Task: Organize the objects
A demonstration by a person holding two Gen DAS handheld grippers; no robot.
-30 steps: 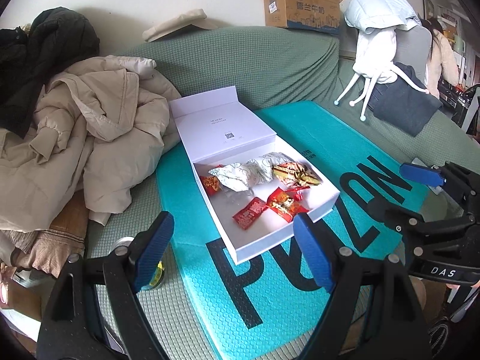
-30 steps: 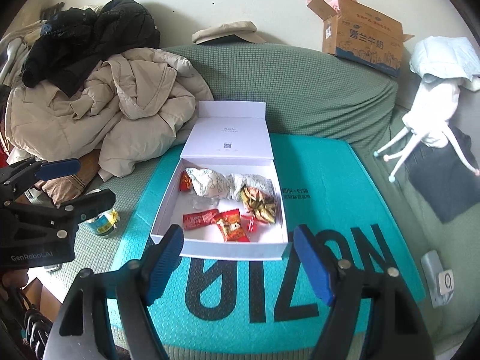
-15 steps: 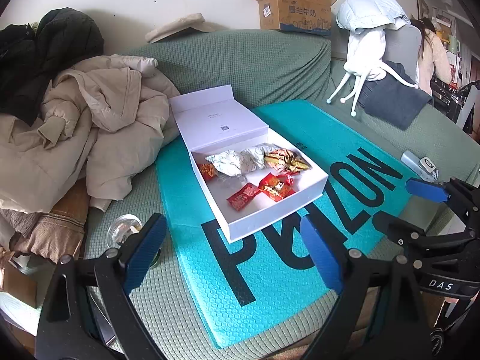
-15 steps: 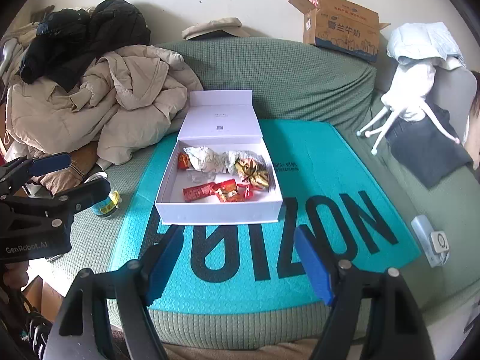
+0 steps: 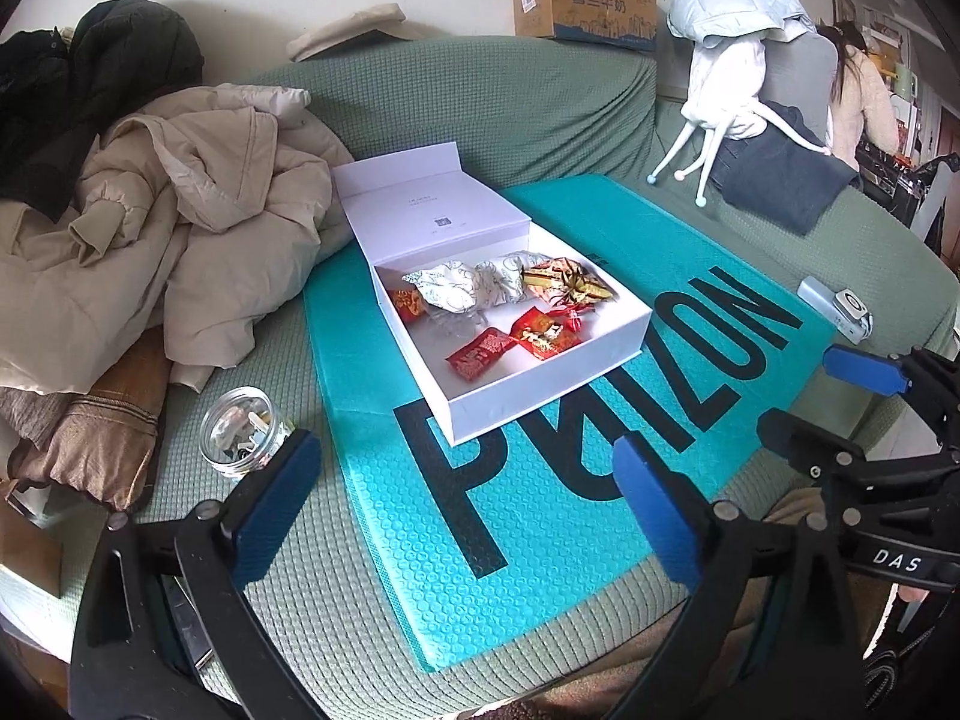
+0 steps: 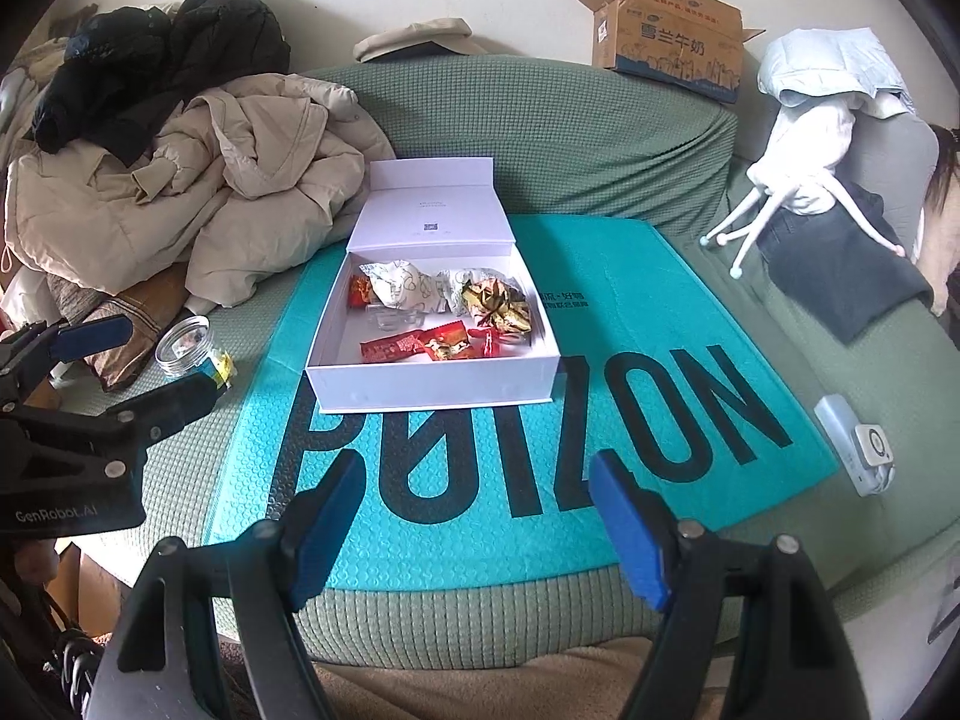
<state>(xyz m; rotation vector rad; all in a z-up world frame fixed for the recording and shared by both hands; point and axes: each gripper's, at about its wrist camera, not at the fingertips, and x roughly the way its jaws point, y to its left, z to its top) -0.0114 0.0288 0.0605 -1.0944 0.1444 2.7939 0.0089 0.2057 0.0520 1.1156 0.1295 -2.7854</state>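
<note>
An open white box (image 5: 540,393) (image 6: 432,390) with its lid folded back lies on a teal mat (image 5: 456,540) (image 6: 456,516) on the green sofa. Inside are red candy wrappers (image 5: 483,351) (image 6: 414,343), crumpled silver foil (image 5: 462,288) (image 6: 399,285) and a gold wrapper (image 5: 567,282) (image 6: 495,303). My left gripper (image 5: 462,516) is open and empty, well short of the box. My right gripper (image 6: 477,525) is open and empty, over the mat's near edge. Each gripper shows at the side of the other's view.
A small glass jar (image 5: 240,435) (image 6: 186,345) stands on the sofa left of the mat. A pile of coats (image 5: 156,240) (image 6: 198,204) fills the left. A white device (image 5: 840,309) (image 6: 861,450) lies right of the mat. A cardboard box (image 6: 666,33) sits on the sofa back.
Both grippers have pulled back from the box, which now looks smaller and farther. The jar has come fully into the left wrist view. Both grippers stay open.
</note>
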